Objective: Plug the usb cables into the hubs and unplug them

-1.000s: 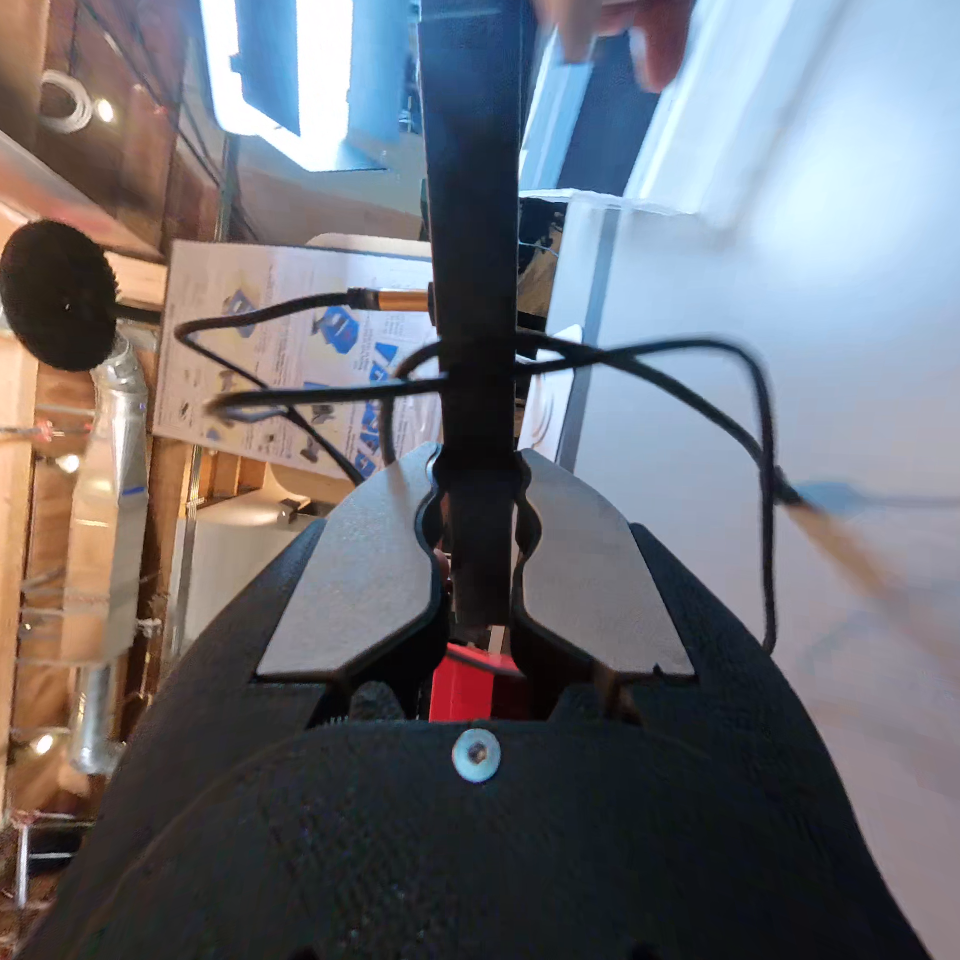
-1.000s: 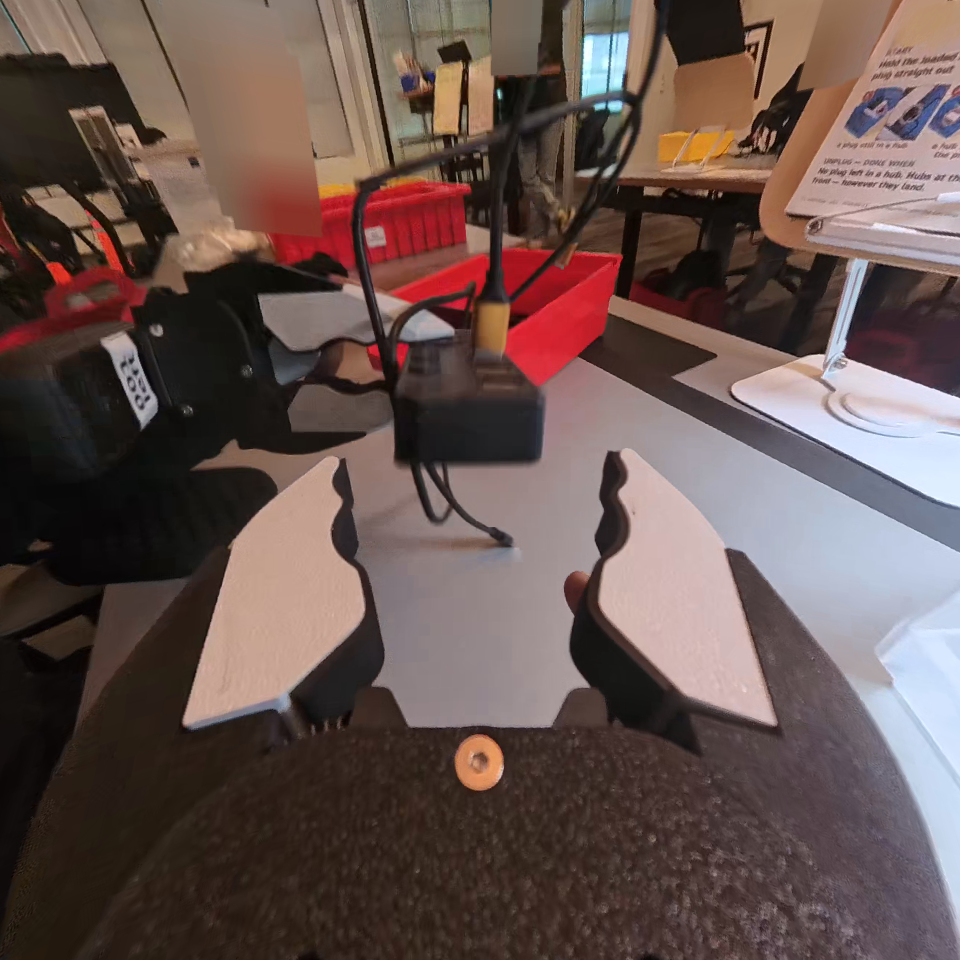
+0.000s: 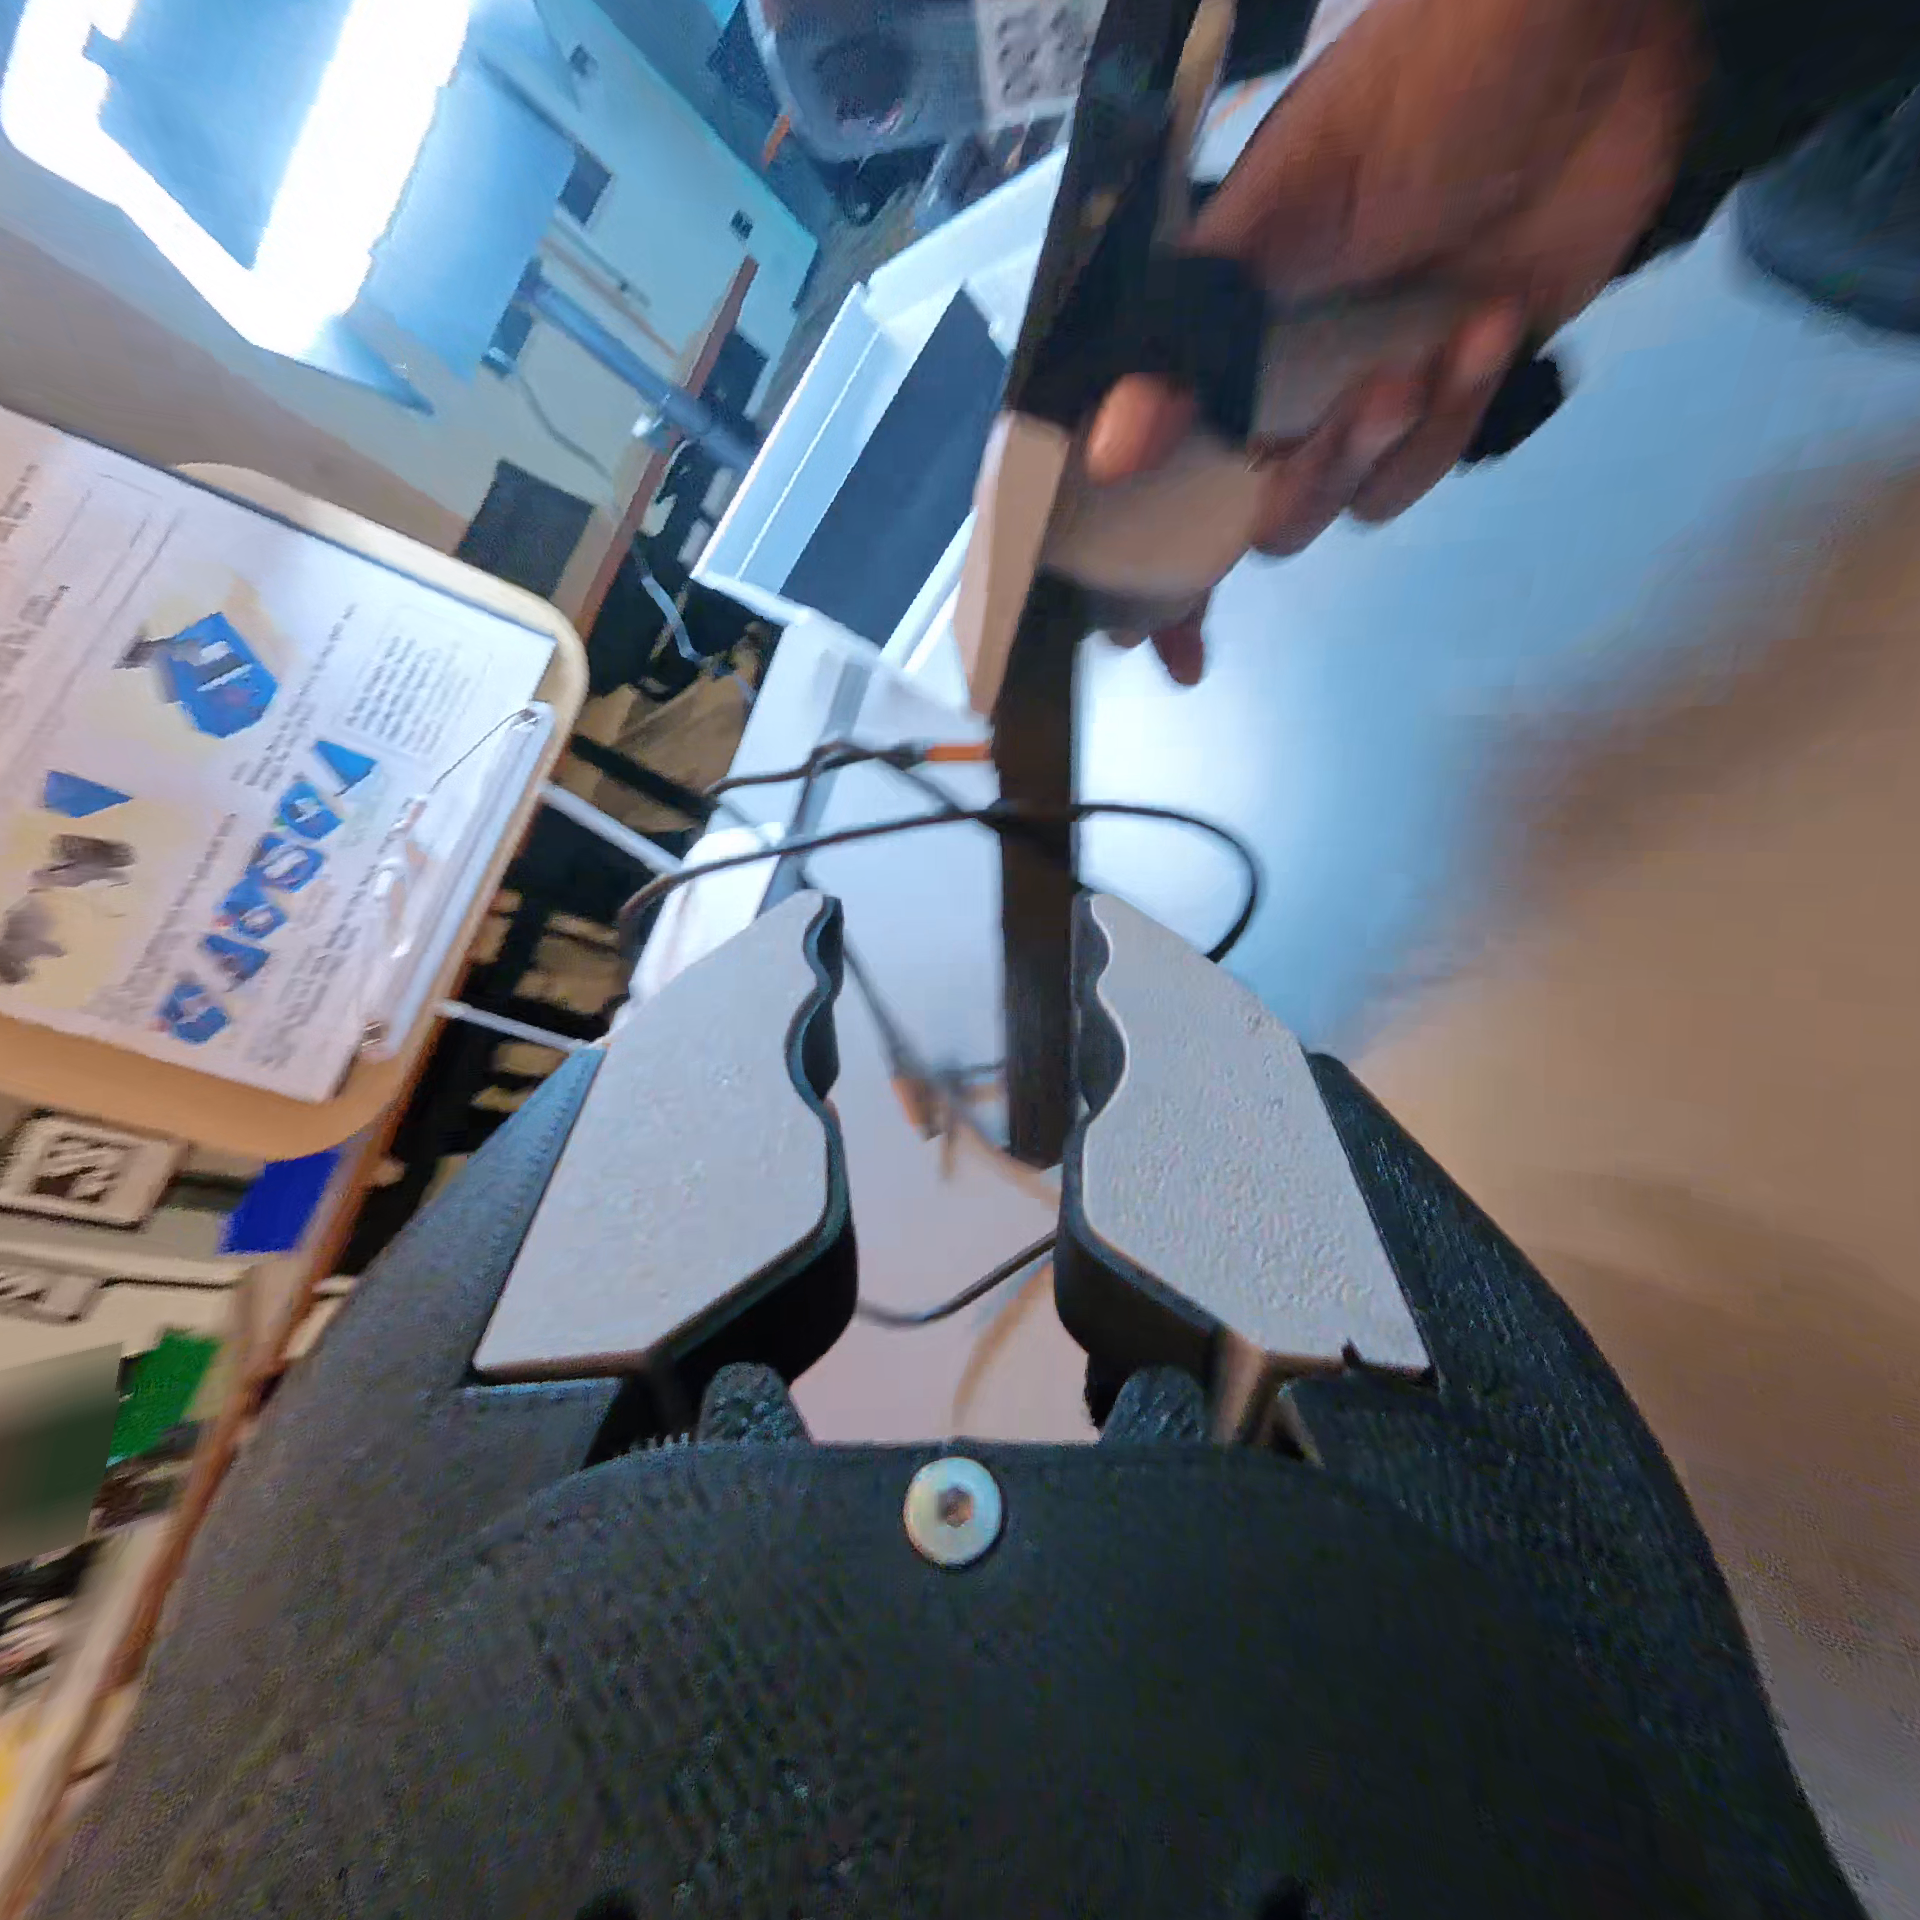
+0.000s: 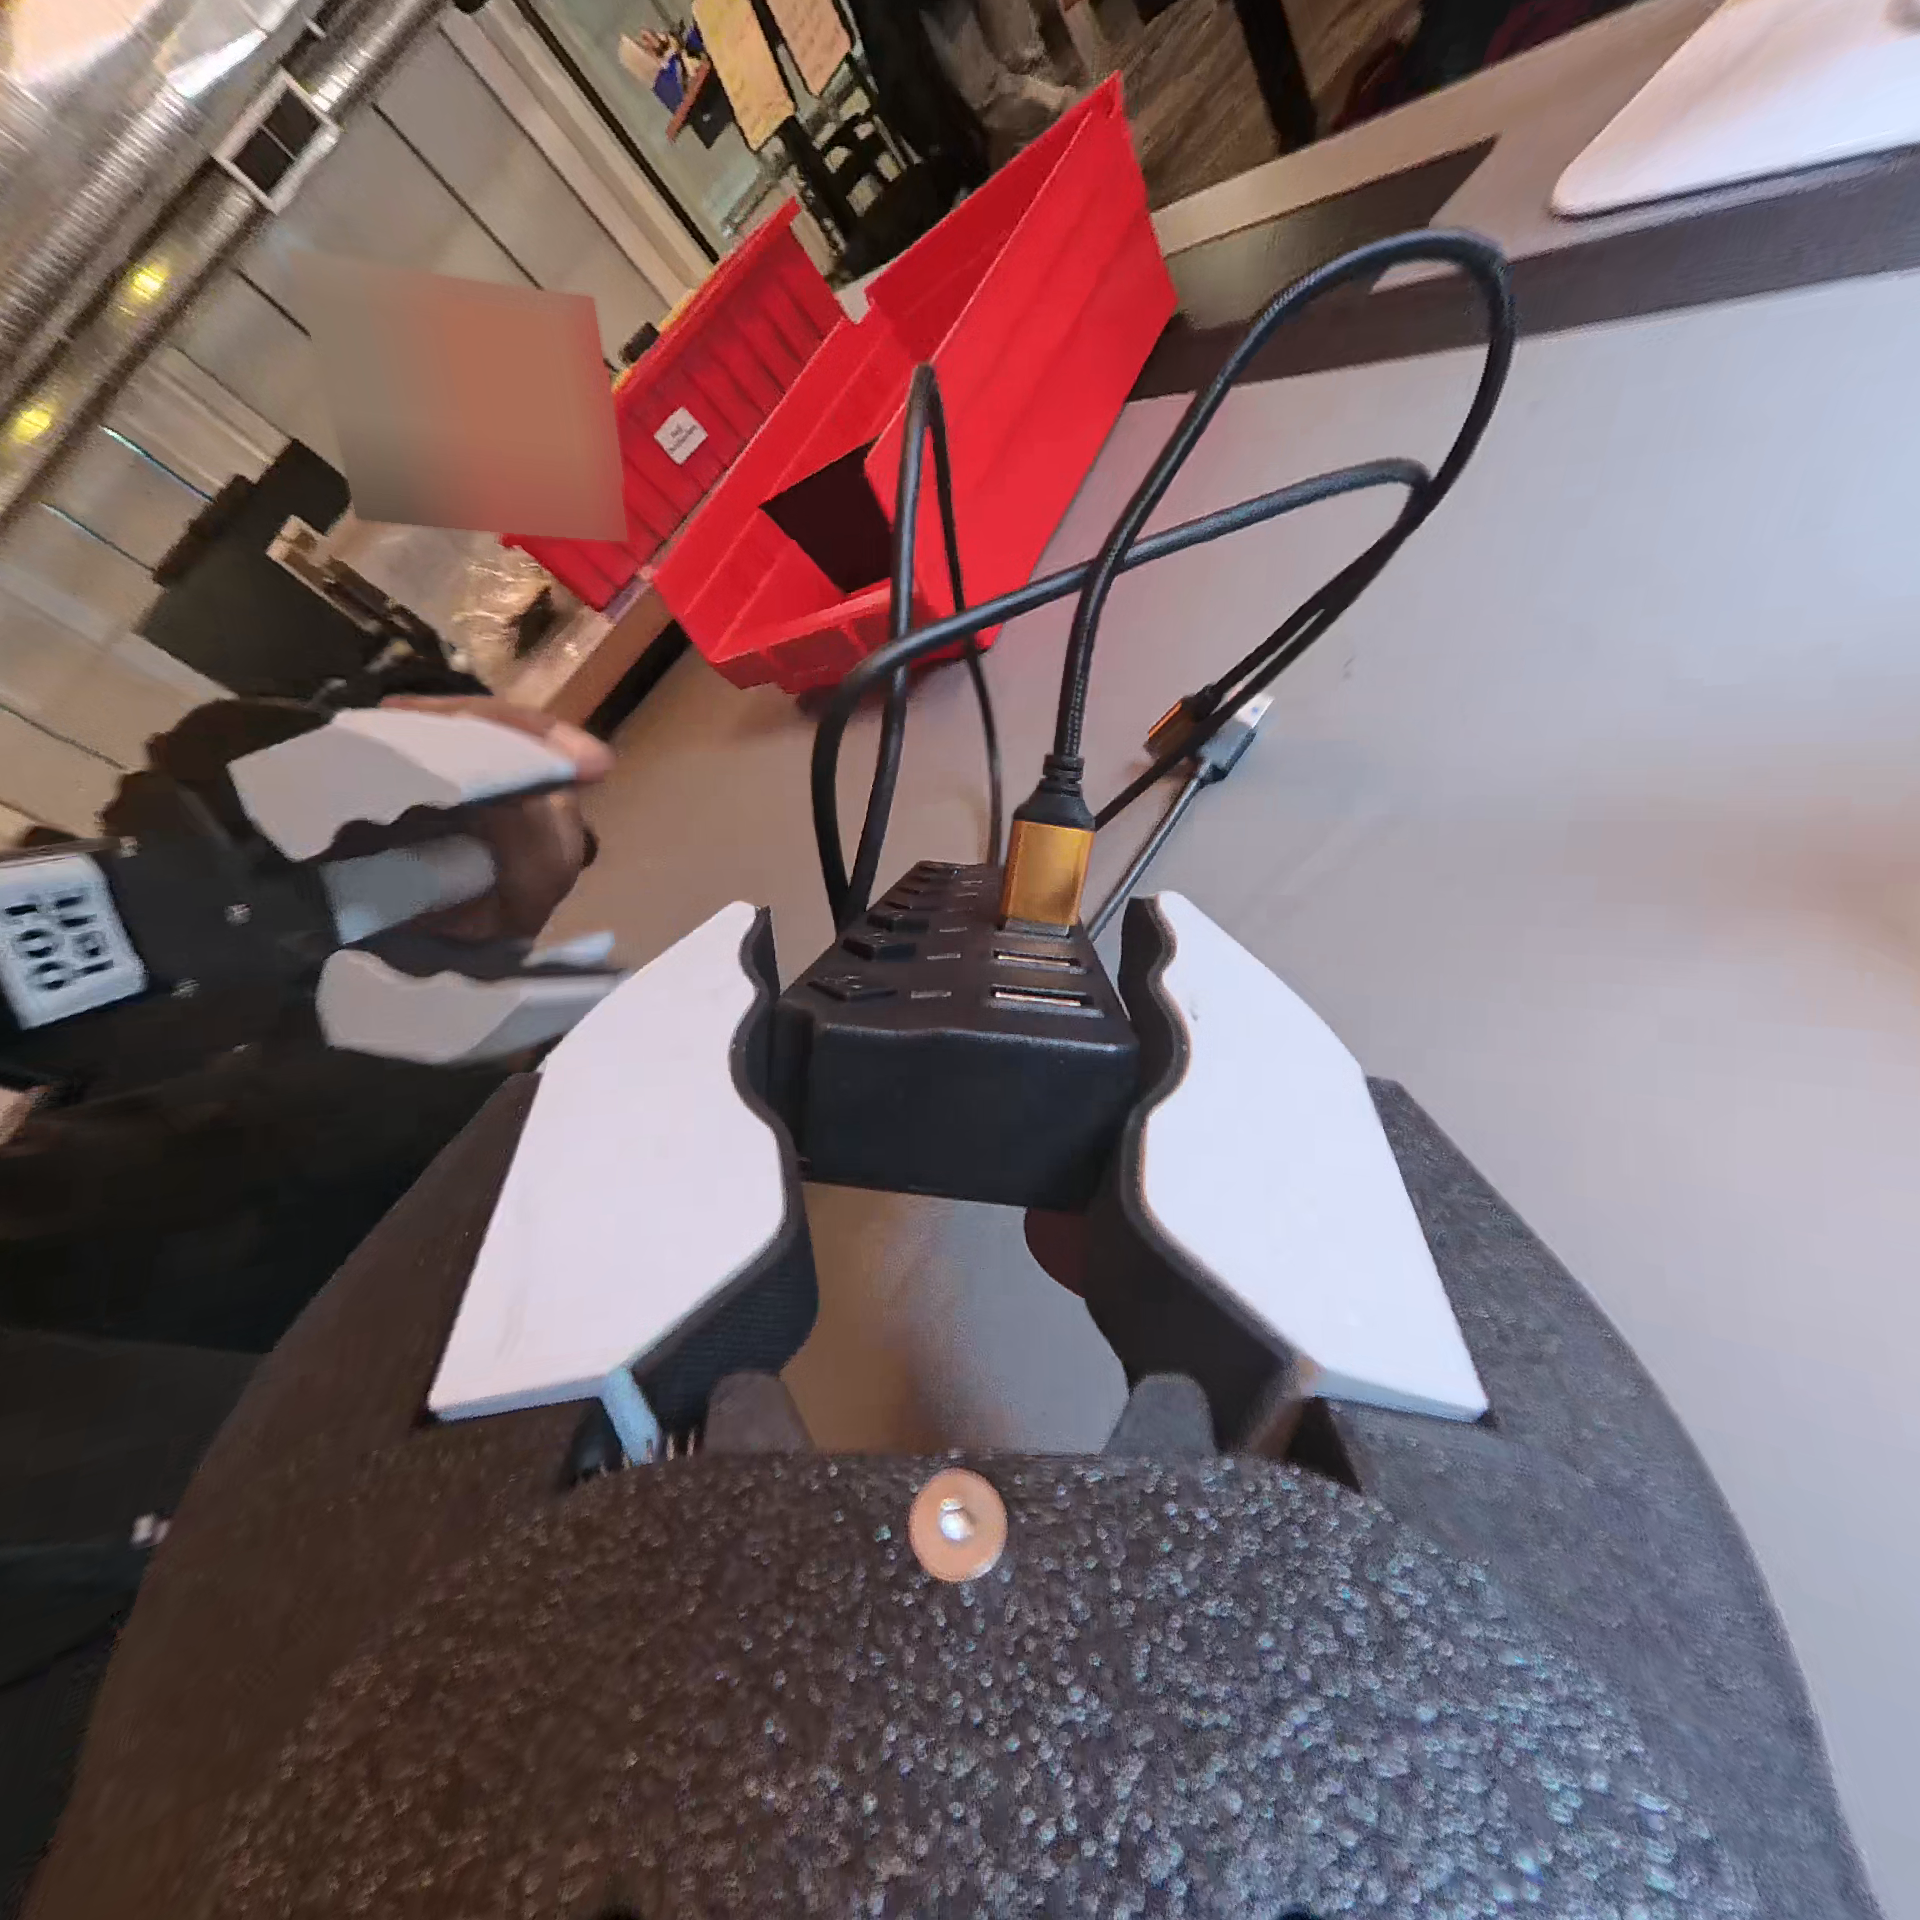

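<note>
The left hand-held gripper (image 3: pixel 951 1023) is built from black, coarsely textured plastic, with two pale grey finger plates (image 3: pixel 686 1153) whose inner edges are cut in waves. A silver screw (image 3: pixel 953 1509) is set in the middle of its body. The right hand-held gripper (image 4: pixel 945 1023) is made alike, with white finger plates (image 4: pixel 623 1164) and a brass-coloured screw (image 4: pixel 957 1524). A dark sleeve (image 3: pixel 1829 156) is worn.

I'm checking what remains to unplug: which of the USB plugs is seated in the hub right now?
The gold-cased plug, standing upright in a port of the black hub held by the right gripper. The other plugs lie loose on the table beyond.
</note>
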